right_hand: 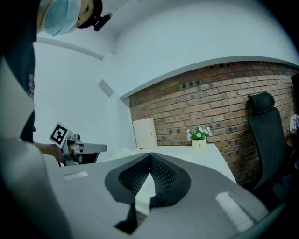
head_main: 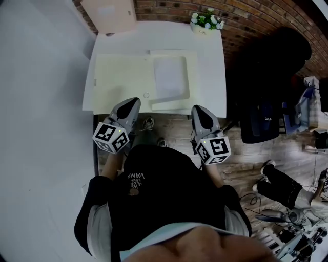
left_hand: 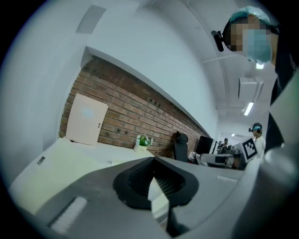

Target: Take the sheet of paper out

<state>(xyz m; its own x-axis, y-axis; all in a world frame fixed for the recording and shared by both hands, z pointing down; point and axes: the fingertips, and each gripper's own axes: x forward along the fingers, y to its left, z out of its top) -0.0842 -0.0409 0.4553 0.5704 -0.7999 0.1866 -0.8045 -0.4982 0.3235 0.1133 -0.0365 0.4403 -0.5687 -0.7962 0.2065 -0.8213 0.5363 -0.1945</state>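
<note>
Grey left tongs (head_main: 135, 101), right tongs (head_main: 198, 108): closed

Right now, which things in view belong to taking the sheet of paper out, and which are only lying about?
For the job:
- sheet of paper
- cream cover it lies on
- left gripper and right gripper, both shut and empty

Only standing about:
- flower pot
- beige board against the brick wall
- office chair
</note>
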